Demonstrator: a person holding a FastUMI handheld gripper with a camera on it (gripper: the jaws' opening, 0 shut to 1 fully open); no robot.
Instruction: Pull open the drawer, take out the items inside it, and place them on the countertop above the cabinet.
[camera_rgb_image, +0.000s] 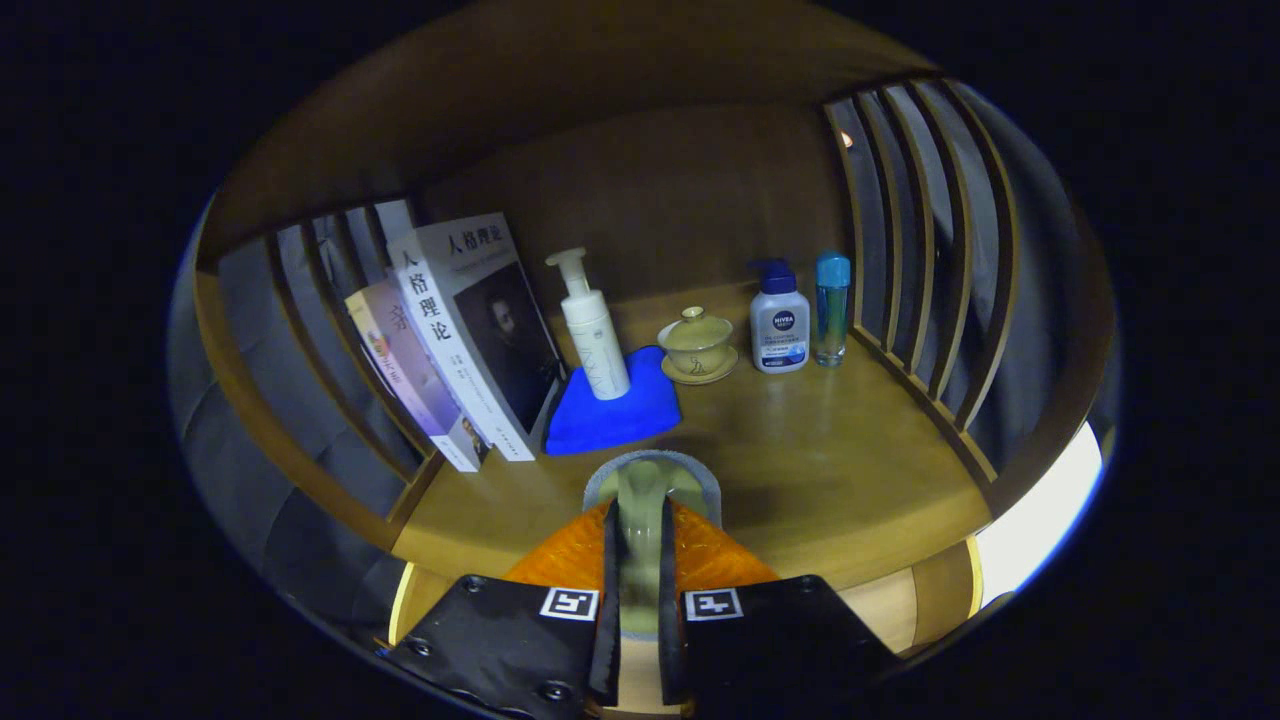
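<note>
Gripper: the gripper (640, 560) is squeezed on a bowl (650, 540), one finger on each side of its thin edge.
Bowl: orange outside, pale green inside, with a grey rim. It is held over the front edge of the countertop (840, 470).
How it handles: I think it is light, hard and smooth, so it may slip or crack. Hold the rim and set it down softly.
At 12 o'clock: a blue cloth (615, 410) with a white pump bottle (592, 325) on it.
At 1 o'clock: a lidded cup (697, 343).

Grey-green item (640, 520), perhaps a tube, partly hidden.
</note>
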